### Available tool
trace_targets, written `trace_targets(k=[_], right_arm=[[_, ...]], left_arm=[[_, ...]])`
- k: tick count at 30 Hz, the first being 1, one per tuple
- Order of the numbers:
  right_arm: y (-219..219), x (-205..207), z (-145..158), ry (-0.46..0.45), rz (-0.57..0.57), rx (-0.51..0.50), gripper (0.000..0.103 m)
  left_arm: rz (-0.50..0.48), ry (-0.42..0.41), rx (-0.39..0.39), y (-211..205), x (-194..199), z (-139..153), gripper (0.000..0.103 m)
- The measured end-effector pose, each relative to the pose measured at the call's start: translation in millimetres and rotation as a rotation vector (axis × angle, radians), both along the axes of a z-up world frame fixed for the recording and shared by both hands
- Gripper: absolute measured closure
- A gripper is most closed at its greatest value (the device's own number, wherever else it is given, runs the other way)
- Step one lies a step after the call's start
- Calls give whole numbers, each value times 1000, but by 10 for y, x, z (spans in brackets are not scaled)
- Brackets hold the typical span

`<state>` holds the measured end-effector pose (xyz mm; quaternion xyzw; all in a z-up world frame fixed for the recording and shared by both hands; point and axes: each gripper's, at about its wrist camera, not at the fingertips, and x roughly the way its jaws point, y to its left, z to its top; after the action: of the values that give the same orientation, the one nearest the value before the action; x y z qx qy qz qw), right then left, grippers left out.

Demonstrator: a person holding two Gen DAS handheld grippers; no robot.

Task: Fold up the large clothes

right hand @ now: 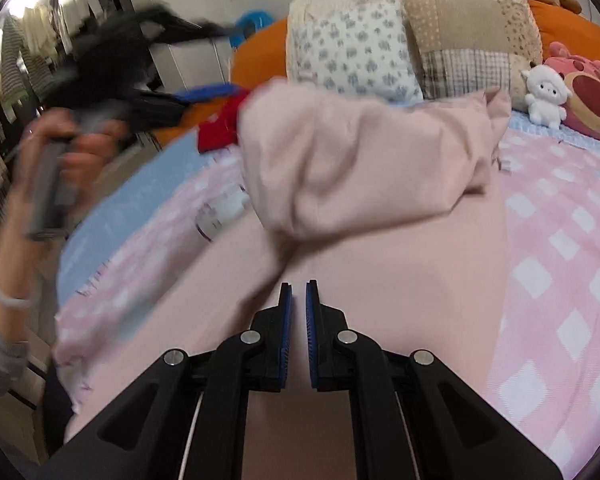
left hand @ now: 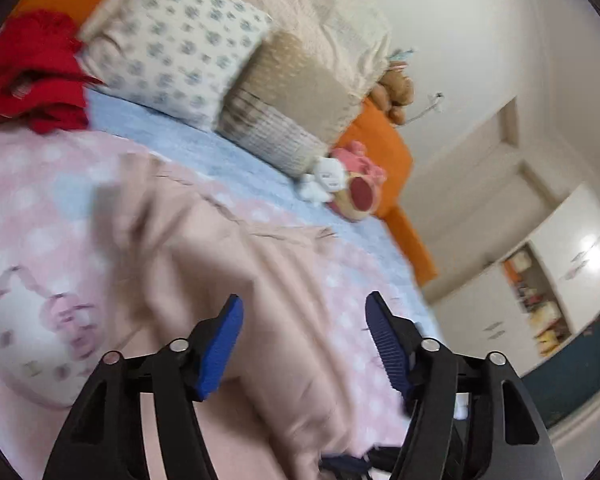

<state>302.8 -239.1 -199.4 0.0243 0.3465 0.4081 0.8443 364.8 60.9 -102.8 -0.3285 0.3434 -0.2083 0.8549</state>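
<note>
Right gripper [right hand: 299, 296], its blue pads nearly touching with only a thin slit showing between them, is hovering low over the near, flat part of a pale pink garment [right hand: 380, 208] spread along a bed; no cloth is visible in the slit, so it is clenched on nothing that can be seen. Left gripper [left hand: 302, 308] is standing released, jaws well apart, with the same garment lying under and ahead of it but nothing pinched between its blue pads [left hand: 220, 344]; in the right wrist view it is appearing only as a blurred dark shape in a person's left hand [right hand: 82, 148], raised off to the side. Beyond the tools, the garment's far part is lying doubled back toward the middle in a puffed, uneven heap rather than a flat layer, resting on a pink checked blanket [right hand: 560, 260] over a blue sheet [left hand: 188, 140]. Doing this fold well is likely calling for both grippers taking matching points on the heaped edge, drawing it taut and laying it down with edges aligned, then smoothing out the trapped air. A red garment [left hand: 32, 76] is waiting near the patterned pillow [left hand: 172, 56], with plush toys [right hand: 572, 92] sitting at the head of the bed, well apart from the work.
</note>
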Motion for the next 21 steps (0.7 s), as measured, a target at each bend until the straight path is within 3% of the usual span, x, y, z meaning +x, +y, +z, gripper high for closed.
trace_targets(k=[5,8,10,16,19,21], right_arm=[[-331,93,720,-142,-68,135,93],[-252,498,868,-164,-107,150,93],[-73,814,730,-116,-96,113,94],[231,1281,-27,31,-105,-21,95],[268,1380,-428,111,-119,-71,98],[249,1412,-558,139,-111,-69,98]], left_arm=[[34,-147,127,-285,126,59,41],[38,-39,192,-403,182,-212,43],[34,59,174,-412,199,-484,49],[14,202,101,-333,124,-1142,50],[-2,236,78,-338,149,-1398,53],[-7,224,99,-372,131,-1381,54]])
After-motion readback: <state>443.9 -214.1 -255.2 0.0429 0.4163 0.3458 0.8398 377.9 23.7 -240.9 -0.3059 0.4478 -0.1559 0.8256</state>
